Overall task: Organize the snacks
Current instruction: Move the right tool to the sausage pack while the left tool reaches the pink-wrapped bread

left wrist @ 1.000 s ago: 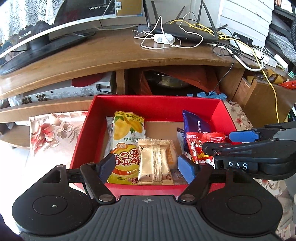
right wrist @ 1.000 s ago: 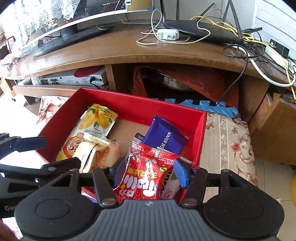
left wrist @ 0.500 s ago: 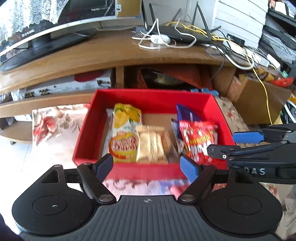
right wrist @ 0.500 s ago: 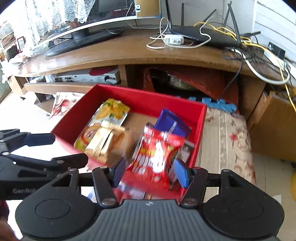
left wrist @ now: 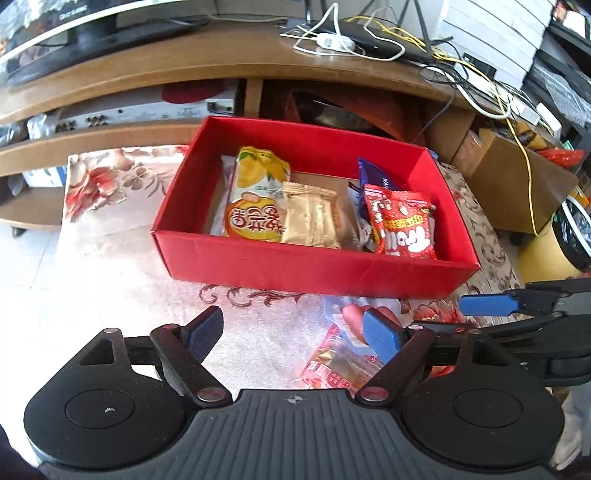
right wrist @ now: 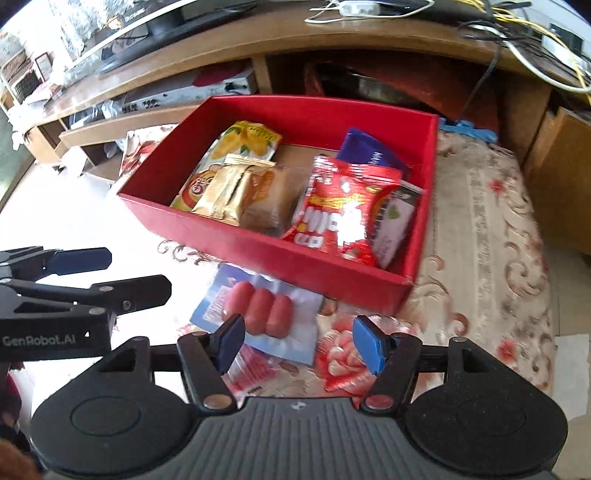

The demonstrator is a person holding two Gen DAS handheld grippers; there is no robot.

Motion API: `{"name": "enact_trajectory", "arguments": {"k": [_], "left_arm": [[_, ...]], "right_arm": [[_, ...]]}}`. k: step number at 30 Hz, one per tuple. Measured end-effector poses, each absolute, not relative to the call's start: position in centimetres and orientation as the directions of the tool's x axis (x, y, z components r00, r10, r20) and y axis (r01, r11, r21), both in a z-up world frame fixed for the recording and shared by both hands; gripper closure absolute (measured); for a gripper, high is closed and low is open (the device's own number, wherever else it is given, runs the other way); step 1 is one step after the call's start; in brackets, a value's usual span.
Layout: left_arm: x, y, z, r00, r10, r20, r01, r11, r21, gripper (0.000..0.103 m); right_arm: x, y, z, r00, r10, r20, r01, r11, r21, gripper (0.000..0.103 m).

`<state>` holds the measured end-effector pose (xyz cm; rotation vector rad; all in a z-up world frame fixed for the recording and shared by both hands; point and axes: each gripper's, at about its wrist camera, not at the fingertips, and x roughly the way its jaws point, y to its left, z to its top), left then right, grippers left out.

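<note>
Where the floral cloth (right wrist: 491, 236) is spread, a red box (left wrist: 303, 258) is seen with several snacks laid inside: a yellow mango-print packet (left wrist: 255, 199) at the left, a gold wrapped packet (left wrist: 310, 218) beside it and partly over it, a red candy bag (left wrist: 402, 229) at the right, and a dark blue wafer packet (right wrist: 369, 153) behind the red bag. Just outside the box's near wall, a clear packet of three red sausages (right wrist: 258, 312) is seen lying flat on the cloth, with another red-printed packet (left wrist: 340, 369) close by it.

The right gripper (right wrist: 297, 343) is held over the sausage packet with its blue-padded fingers (right wrist: 365, 345) spread wide; nothing is gripped. The left gripper (left wrist: 293, 334) is held beside it, short of the box, its fingers (left wrist: 203, 332) likewise wide apart and empty.

Behind the box, a wooden TV stand (left wrist: 155, 70) is seen, carrying a monitor base (left wrist: 110, 33) and tangled white and yellow cables (left wrist: 406, 48).
</note>
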<state>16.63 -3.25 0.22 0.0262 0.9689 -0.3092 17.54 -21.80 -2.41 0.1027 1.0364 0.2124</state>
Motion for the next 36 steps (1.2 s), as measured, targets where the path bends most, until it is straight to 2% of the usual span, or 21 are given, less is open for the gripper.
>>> {"name": "enact_trajectory", "arguments": {"k": [14, 22, 29, 32, 36], "left_arm": [[17.9, -0.2, 0.3, 0.529, -0.237, -0.815, 0.193, 0.969, -0.157, 0.016], [17.6, -0.8, 0.1, 0.505, -0.263, -0.822, 0.233, 0.959, -0.163, 0.016], [17.0, -2.0, -0.4, 0.485, -0.266, -0.833, 0.269, 0.952, -0.147, 0.015], [16.8, -2.2, -0.7, 0.471, -0.273, -0.839, 0.266, 0.951, -0.16, 0.015], [16.4, -2.7, -1.1, 0.449, -0.289, -0.845, 0.274, 0.945, -0.178, 0.015]], "right_arm": [[21.9, -17.9, -5.7, 0.444, 0.212, -0.871, -0.134, 0.976, 0.169, 0.043], [18.3, -21.0, -6.3, 0.381, 0.148, -0.913, -0.101, 0.988, 0.118, 0.038], [13.8, -24.3, -5.5, 0.292, 0.25, -0.923, -0.097, 0.968, 0.231, 0.038], [13.6, -24.4, -5.0, 0.302, 0.244, -0.922, -0.156, 0.966, 0.205, 0.031], [14.4, -24.3, -6.0, 0.292, 0.248, -0.923, -0.14, 0.966, 0.216, 0.031]]}}
